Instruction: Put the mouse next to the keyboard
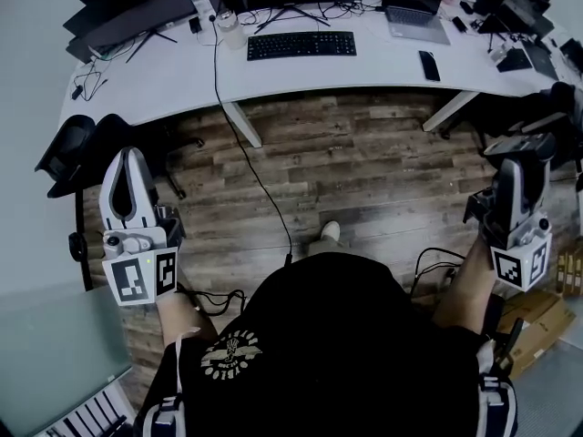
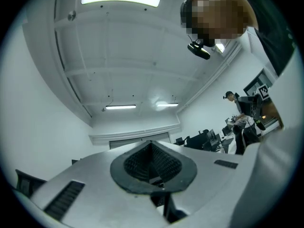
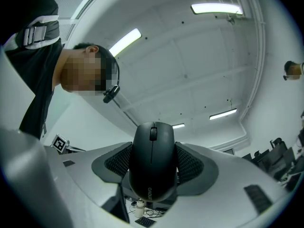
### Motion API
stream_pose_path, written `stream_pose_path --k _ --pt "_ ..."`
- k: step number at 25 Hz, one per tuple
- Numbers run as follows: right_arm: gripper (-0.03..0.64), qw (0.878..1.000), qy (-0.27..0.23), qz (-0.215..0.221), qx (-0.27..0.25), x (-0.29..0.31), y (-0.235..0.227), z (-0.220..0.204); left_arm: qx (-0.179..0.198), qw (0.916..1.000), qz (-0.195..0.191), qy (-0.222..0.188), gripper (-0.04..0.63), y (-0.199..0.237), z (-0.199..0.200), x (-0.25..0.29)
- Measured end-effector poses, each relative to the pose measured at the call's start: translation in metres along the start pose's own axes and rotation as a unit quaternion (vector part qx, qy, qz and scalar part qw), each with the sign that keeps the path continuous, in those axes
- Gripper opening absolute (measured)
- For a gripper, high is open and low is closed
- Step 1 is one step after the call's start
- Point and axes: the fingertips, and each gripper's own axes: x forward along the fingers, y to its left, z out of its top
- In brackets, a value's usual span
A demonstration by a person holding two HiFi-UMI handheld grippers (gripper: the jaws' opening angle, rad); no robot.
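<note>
Right gripper view: right gripper (image 1: pixel 520 156) jaws pinch the mouse (image 3: pixel 153 163). Left gripper (image 1: pixel 127 158) jaws pressed together, empty. Keyboard (image 1: pixel 301 45) on desk (image 1: pixel 364 69) well ahead of both jaws. Keep the squeeze, set down just beside it.

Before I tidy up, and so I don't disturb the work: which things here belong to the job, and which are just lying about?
In the job:
mouse, between the jaws of the right gripper
keyboard, on the white desk

Lying about:
phone
laptop
black cable
</note>
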Motion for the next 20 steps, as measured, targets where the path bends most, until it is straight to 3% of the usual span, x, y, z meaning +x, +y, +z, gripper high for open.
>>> stream_pose_path --k 9,20 --pt "0.285 1.0 -0.007 0.009 0.015 0.025 -0.062 -0.016 0.007 0.9999 0.009 -0.003 0.002 -0.023 0.004 0.052" --pt "0.285 0.999 -0.006 0.015 0.044 0.027 -0.097 -0.033 0.016 0.9998 0.008 0.001 0.002 -0.046 0.008 0.07"
